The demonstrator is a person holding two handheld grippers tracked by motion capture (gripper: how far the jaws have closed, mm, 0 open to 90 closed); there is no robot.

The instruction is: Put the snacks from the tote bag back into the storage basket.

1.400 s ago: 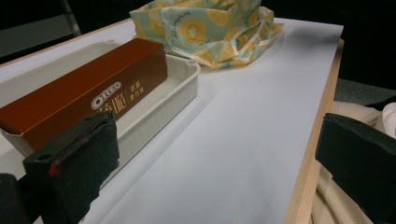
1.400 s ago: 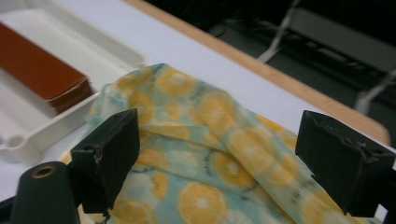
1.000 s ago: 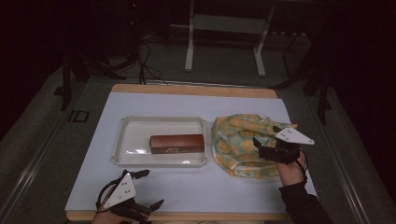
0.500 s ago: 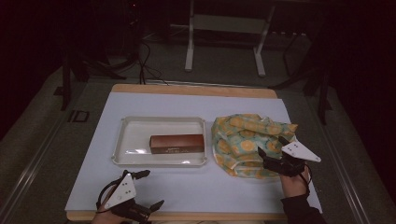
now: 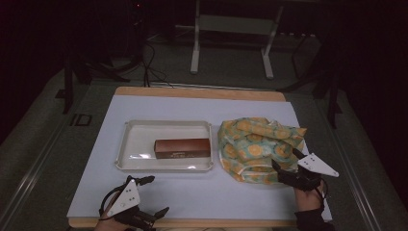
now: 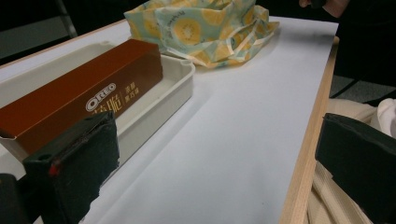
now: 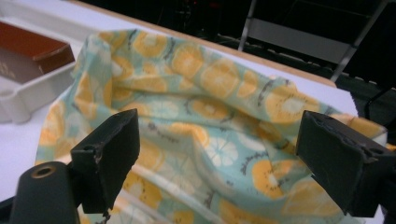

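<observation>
On the counter (image 5: 202,108) before me the tray (image 5: 139,134) lies to the left and the bag (image 5: 257,147) just beside it to the right, the two apart. The box (image 5: 182,148) lies in the tray, toward its right end. My left tool (image 5: 149,197) sits at the near edge, in front of the tray, and my right tool (image 5: 285,163) is at the bag's near right edge.

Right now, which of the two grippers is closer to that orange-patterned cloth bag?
The right gripper: its open jaws sit at the cloth bag's near right edge. The left gripper is open too, at the table's front edge, left of the bag.
</observation>
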